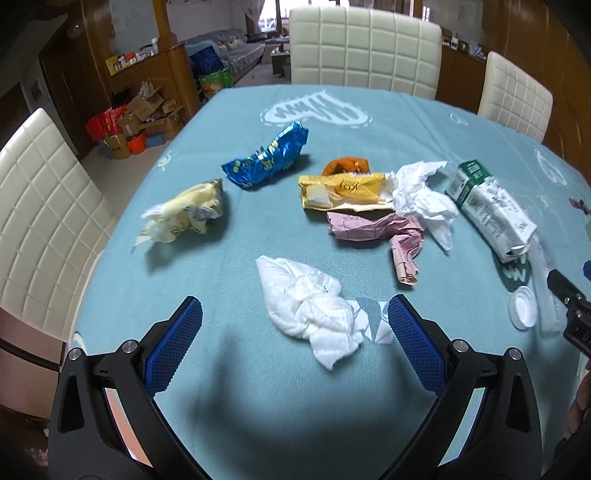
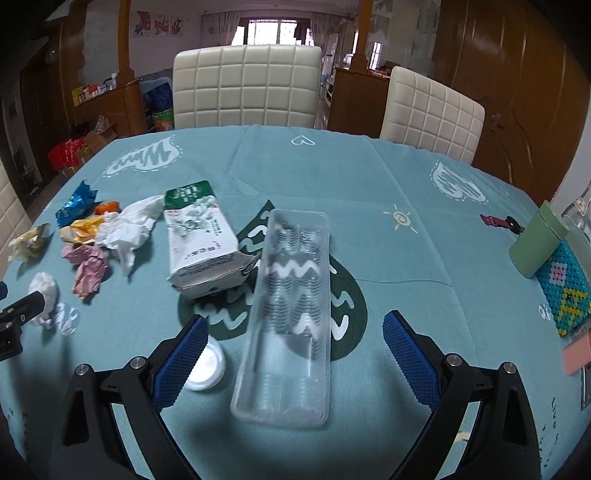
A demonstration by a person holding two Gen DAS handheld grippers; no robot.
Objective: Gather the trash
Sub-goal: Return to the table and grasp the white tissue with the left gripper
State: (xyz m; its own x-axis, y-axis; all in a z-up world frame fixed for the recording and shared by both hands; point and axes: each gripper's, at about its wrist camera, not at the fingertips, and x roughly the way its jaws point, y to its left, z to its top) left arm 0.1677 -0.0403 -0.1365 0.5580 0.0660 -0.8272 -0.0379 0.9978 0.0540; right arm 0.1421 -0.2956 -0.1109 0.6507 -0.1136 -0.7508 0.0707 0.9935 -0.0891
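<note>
Both grippers gape, holding nothing. Left gripper [image 1: 295, 325] straddles a white tissue [image 1: 314, 314], lined up to pinch it. Right gripper [image 2: 291, 343] brackets a clear tray [image 2: 288, 317] lying flat beside a carton [image 2: 199, 236]. Wrappers [image 1: 266, 157] lie scattered on the tablecloth [image 1: 369, 122], uncollected.

cream quilted chairs [image 2: 245, 86] | wooden cabinets [image 2: 517, 92] | bright window [image 2: 271, 33]

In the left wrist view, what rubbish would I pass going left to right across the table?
Pale yellow wrapper → blue foil wrapper → yellow packet → green and white carton.
</note>
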